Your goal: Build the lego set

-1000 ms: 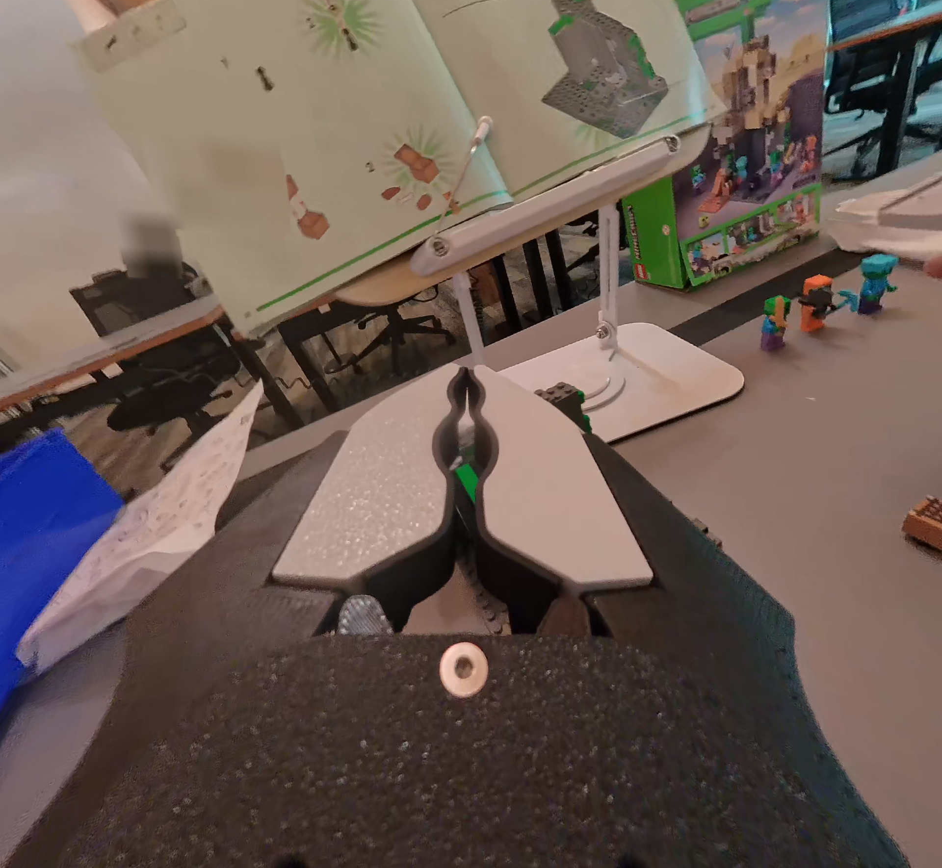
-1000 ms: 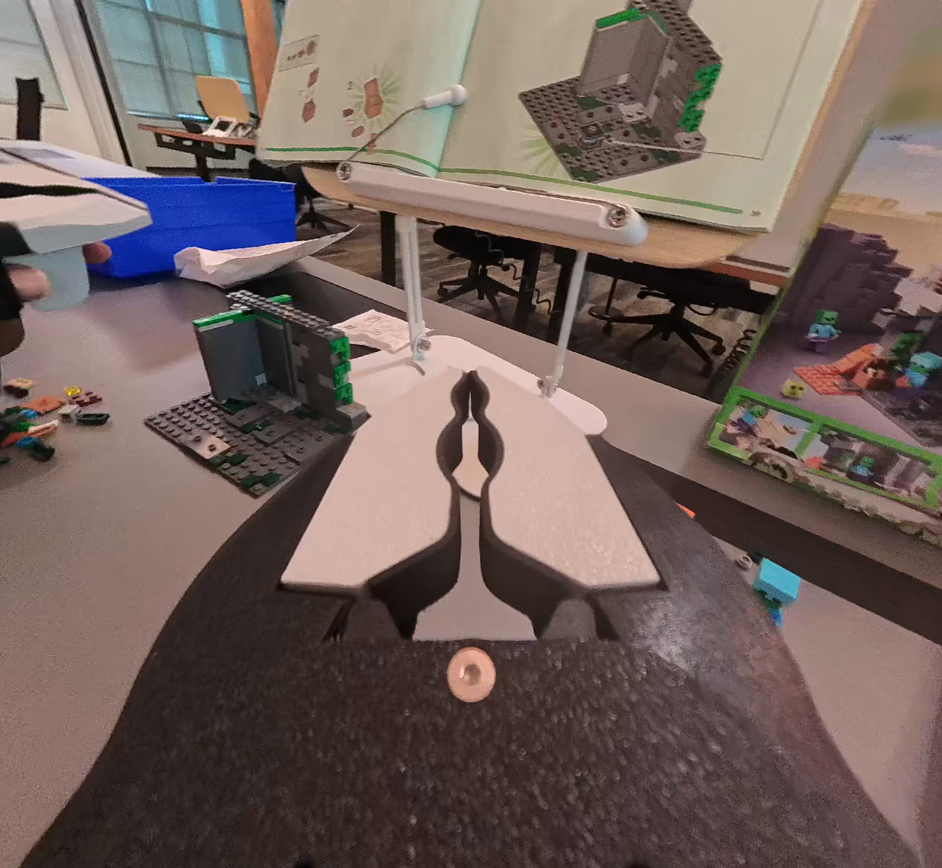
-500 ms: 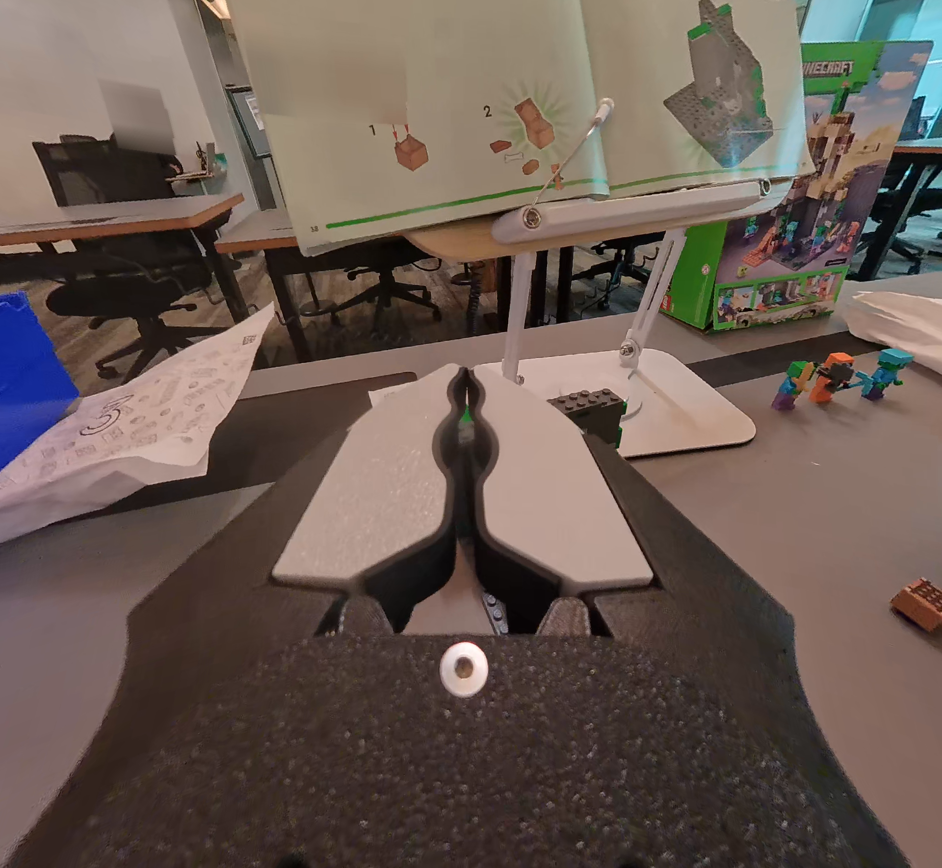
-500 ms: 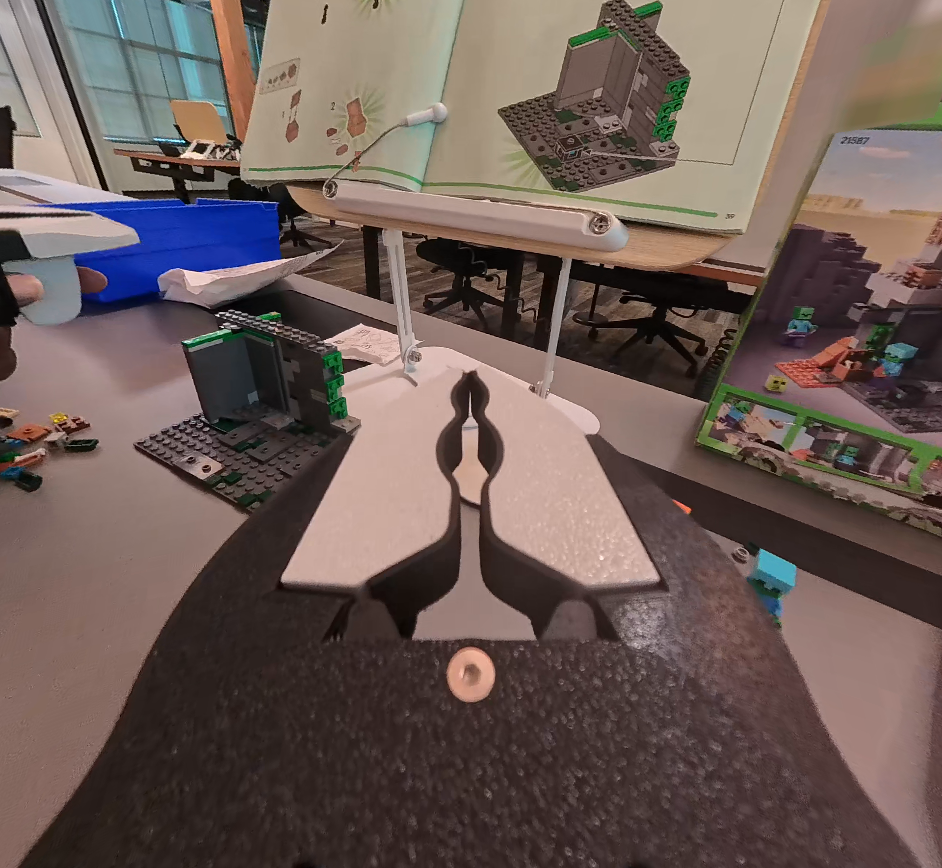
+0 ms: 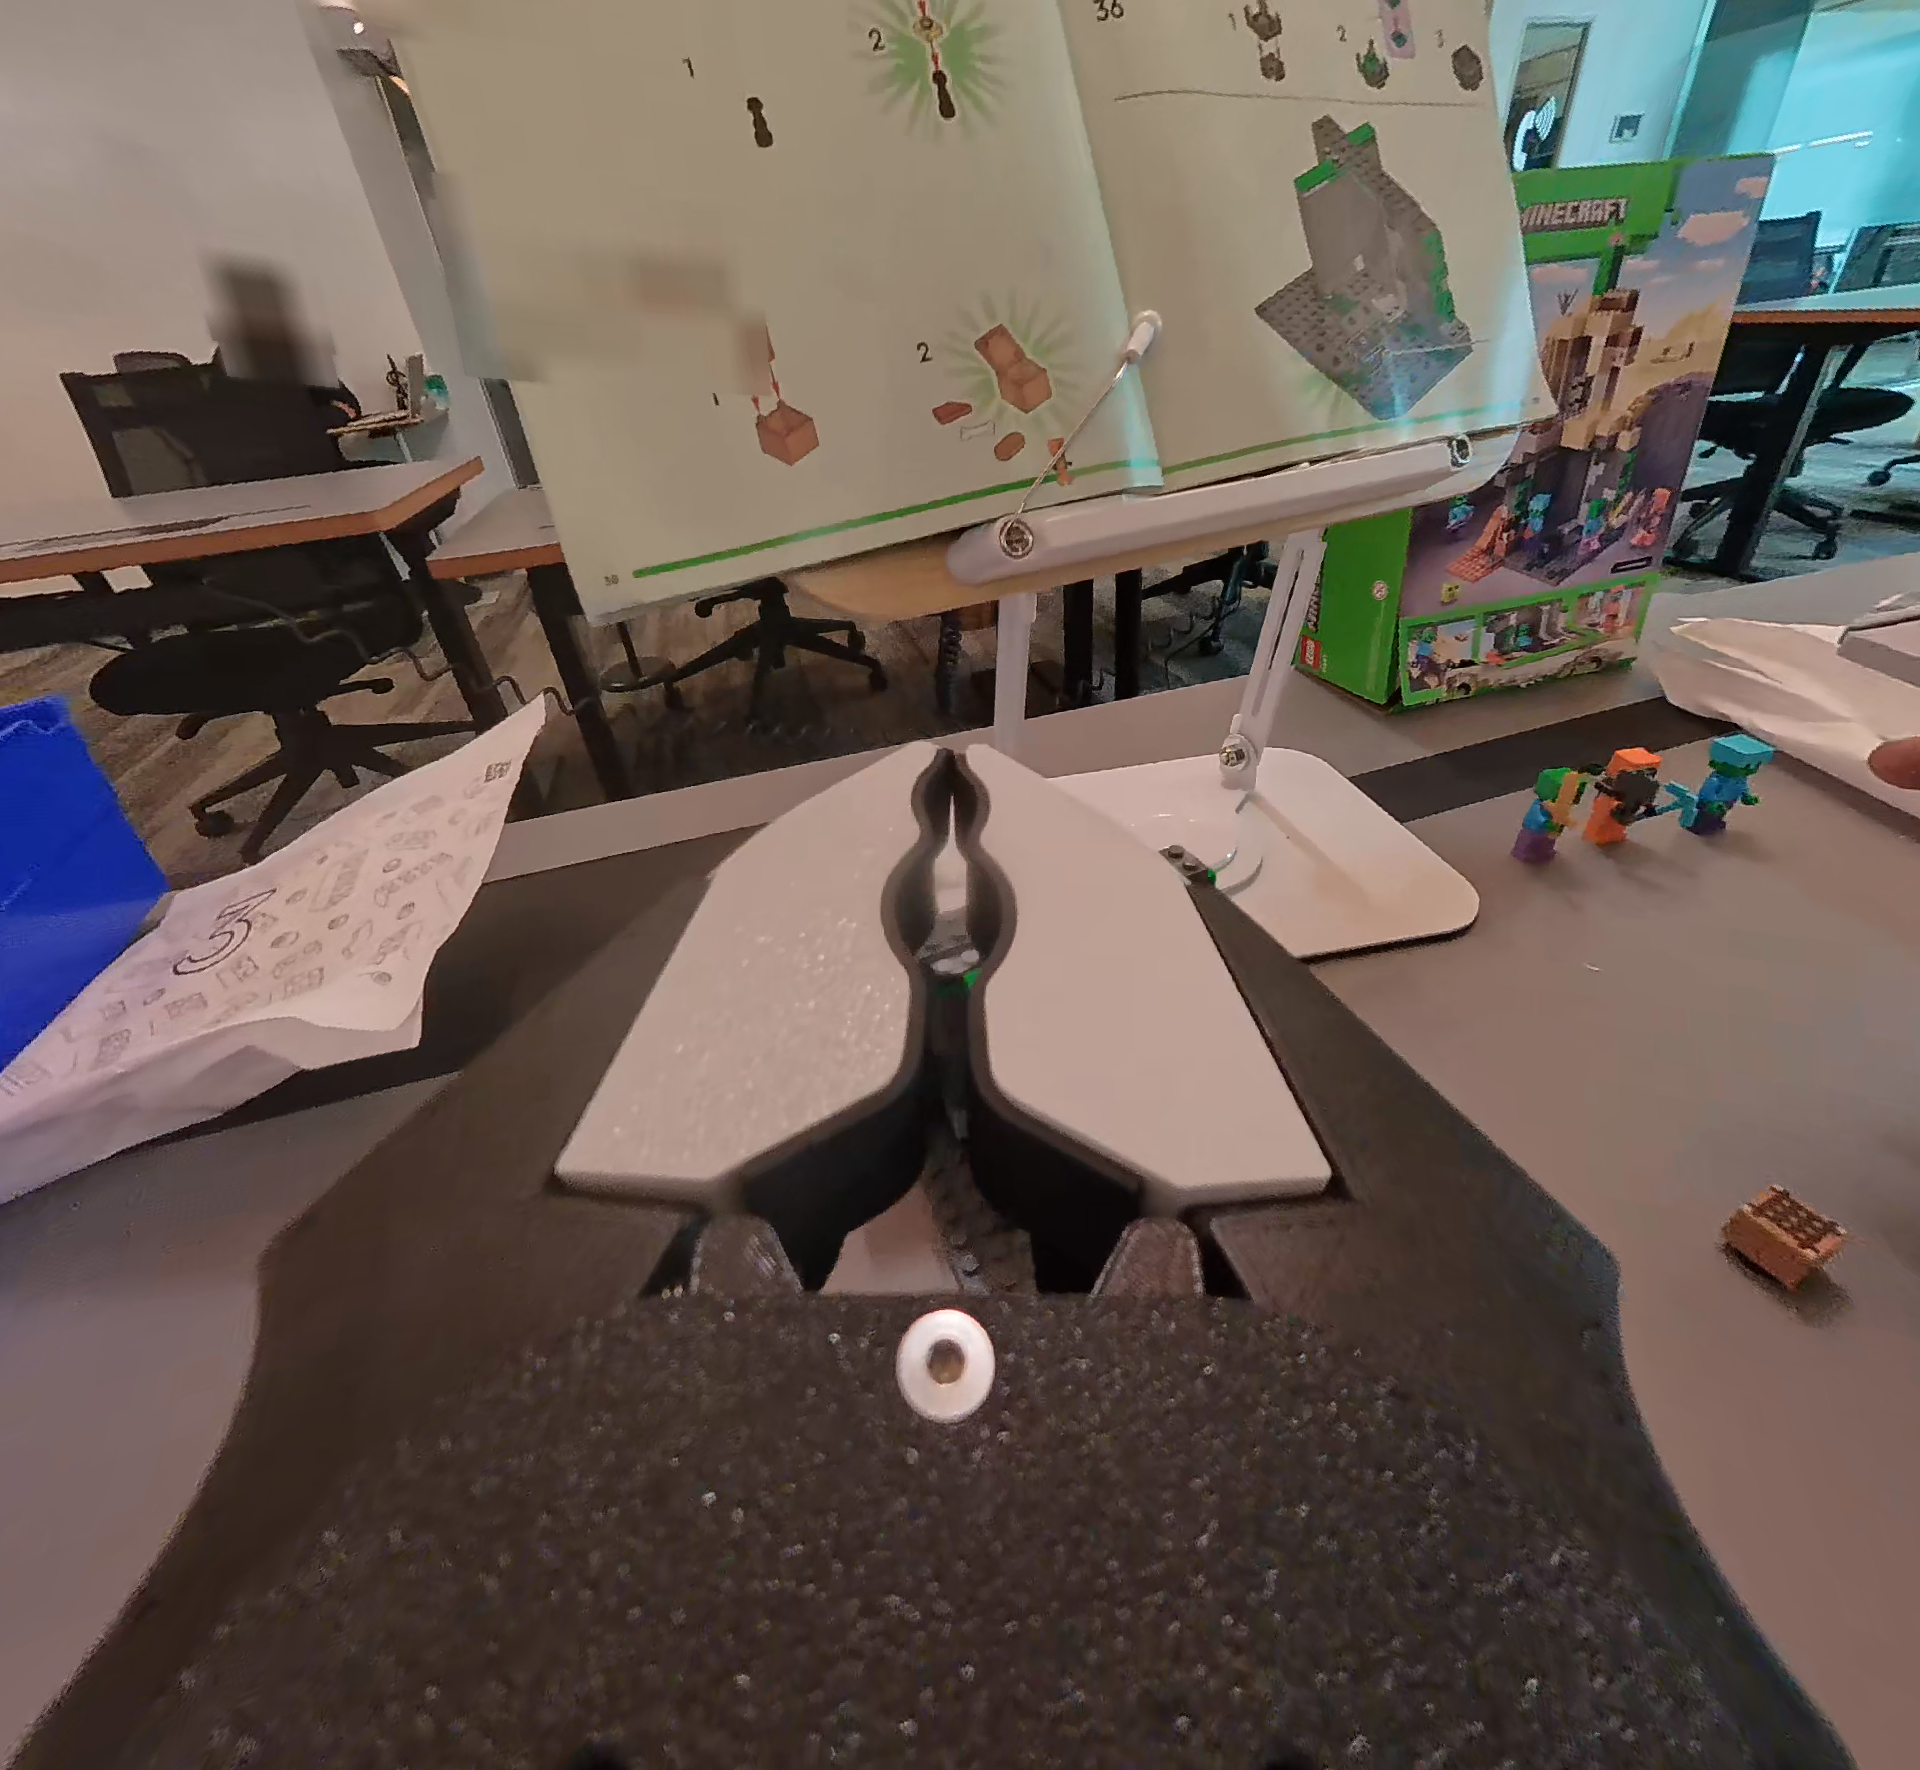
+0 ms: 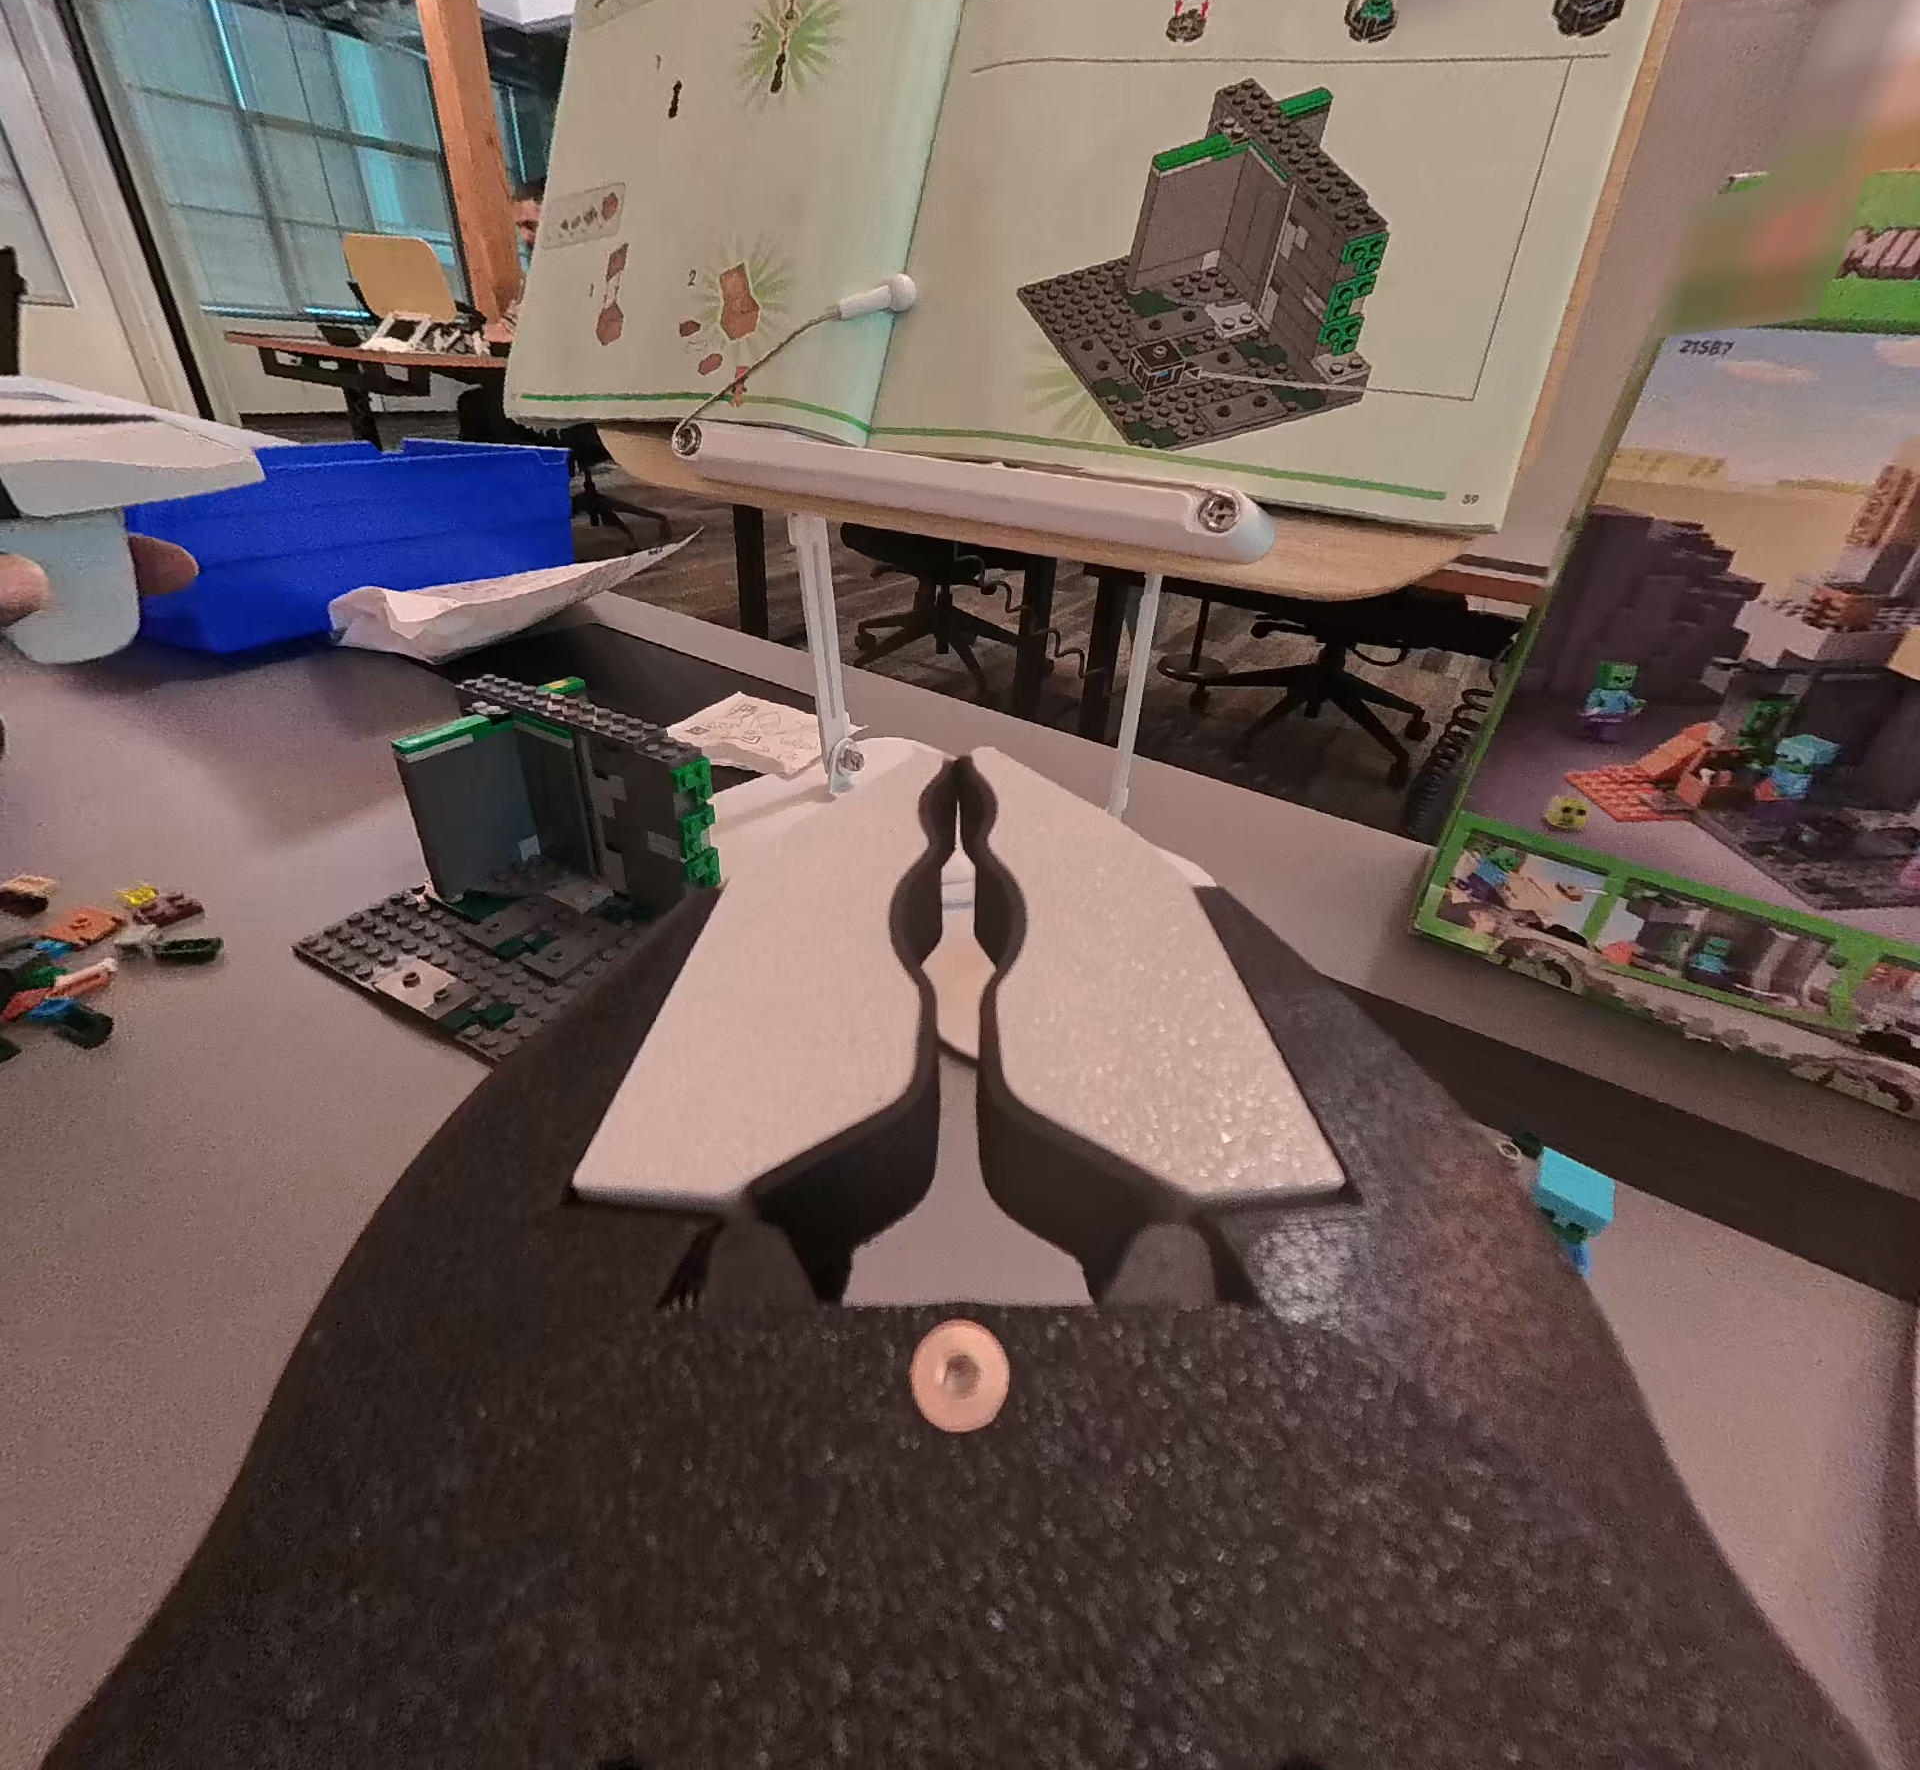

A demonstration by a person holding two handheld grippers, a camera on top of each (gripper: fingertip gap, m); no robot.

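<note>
left gripper point(image 5: 951, 775): closed, contents unclear | right gripper point(image 6: 956, 770): closed, empty | blue bin point(image 6: 353, 525): contents hidden

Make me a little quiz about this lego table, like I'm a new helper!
1. True or false: the booklet lies flat on the table.
2. How many minifigures stand together to the right of the stand in the left wrist view? A) two B) three C) five
3. Fill in: the bin behind the crumpled paper is ____.

Key:
1. False, it is propped open on the stand.
2. B
3. blue
</note>
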